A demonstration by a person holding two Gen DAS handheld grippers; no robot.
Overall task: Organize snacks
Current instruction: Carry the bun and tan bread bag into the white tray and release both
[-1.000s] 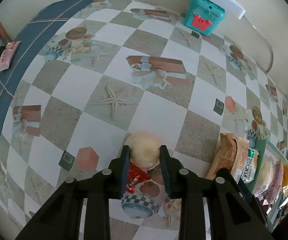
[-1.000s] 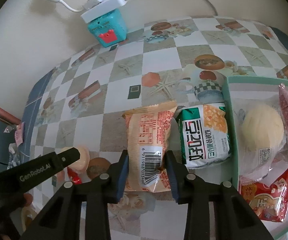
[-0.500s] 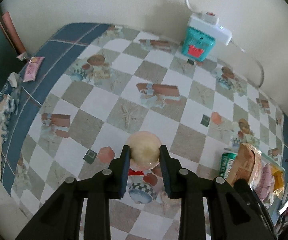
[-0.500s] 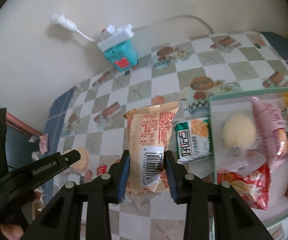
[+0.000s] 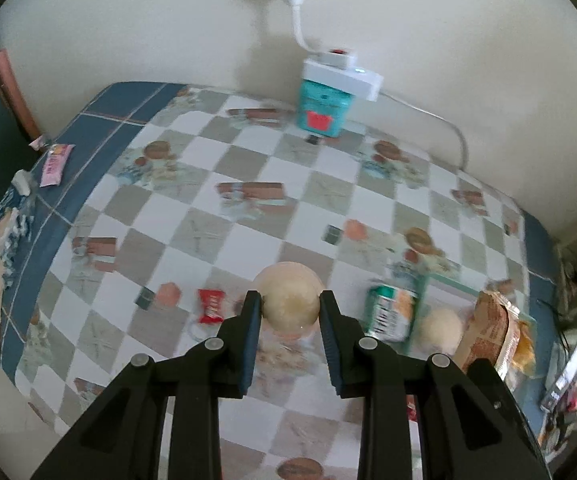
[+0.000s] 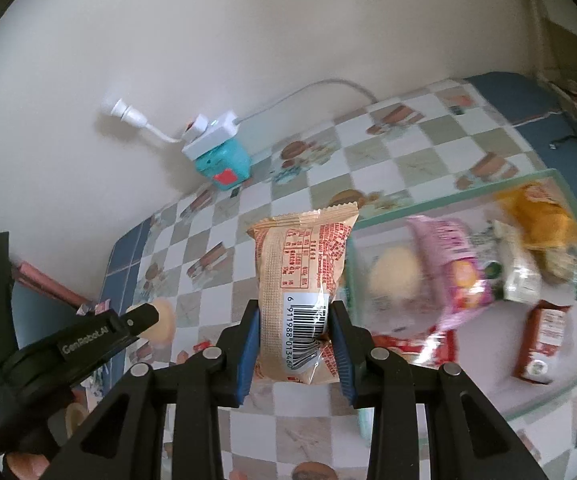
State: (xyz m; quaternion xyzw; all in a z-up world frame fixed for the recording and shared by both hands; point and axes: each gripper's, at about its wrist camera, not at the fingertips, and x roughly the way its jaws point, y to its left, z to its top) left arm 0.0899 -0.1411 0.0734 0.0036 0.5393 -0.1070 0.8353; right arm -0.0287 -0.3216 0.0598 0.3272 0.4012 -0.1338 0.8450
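My left gripper (image 5: 290, 308) is shut on a round pale bun in clear wrap (image 5: 289, 295) and holds it above the checked tablecloth. My right gripper (image 6: 293, 330) is shut on a tan snack packet with a barcode (image 6: 302, 280), held upright in the air left of the green tray (image 6: 440, 210). The tray holds several snacks: a round bun (image 6: 394, 280), a pink packet (image 6: 454, 264), a yellow packet (image 6: 540, 216) and a red box (image 6: 542, 332). The left gripper with its bun also shows in the right wrist view (image 6: 156, 318). The tan packet shows at the right of the left wrist view (image 5: 492, 332).
A small red candy (image 5: 211, 306) and a green packet (image 5: 390, 312) lie on the table. A teal box (image 5: 322, 110) with a white power strip on top stands by the wall. A pink packet (image 5: 54, 164) lies at the table's left edge.
Both grippers have risen well above the table with their snacks. The bun and the tan packet left the tabletop; the view now takes in the wall and more of the tray.
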